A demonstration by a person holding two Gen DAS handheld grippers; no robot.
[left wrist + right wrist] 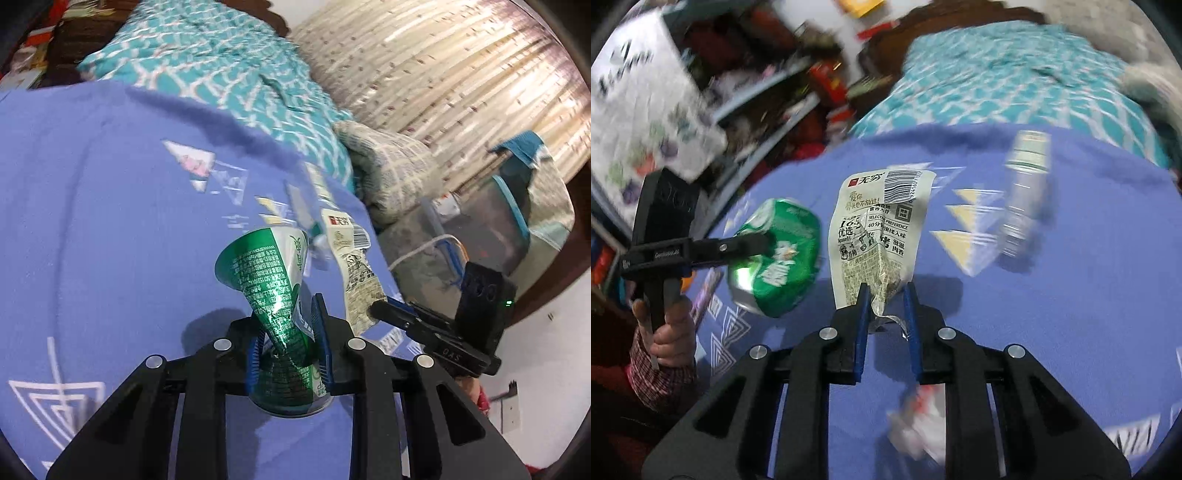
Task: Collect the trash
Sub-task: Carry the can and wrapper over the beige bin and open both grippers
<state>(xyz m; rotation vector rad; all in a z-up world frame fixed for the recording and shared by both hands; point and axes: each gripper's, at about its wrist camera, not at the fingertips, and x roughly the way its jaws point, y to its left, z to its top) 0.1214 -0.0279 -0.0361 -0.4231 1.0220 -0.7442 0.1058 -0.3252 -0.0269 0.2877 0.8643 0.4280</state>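
Left wrist view: the left gripper [290, 343] is clenched on a crushed green can [271, 280], pads biting the crumpled waist, where the metal gives a narrow hold.
Can position: lifted clear of the purple cloth [92, 221], flared end pointing away from the camera; its shadow lies on the cloth below.
Right gripper seen from here: the right gripper [373, 308] sits just beside it, nipping the lower edge of a pale snack wrapper [356, 269] so the flat film hangs free.
Likely destination: a plastic-lined bin [491, 229] beyond the cloth's edge, judged as where both pieces go.
Right wrist view: the right gripper [886, 295] has its pads pinched on the wrapper [879, 229] at its crinkled bottom, barcode end upward.
Left gripper here: holds the can [775, 258] to the left; a hand [670, 332] grips its handle.
Still to collect: 1 blurred bottle-like item [1023, 195] and 1 crumpled white-and-red scrap [916, 428], both on the cloth.
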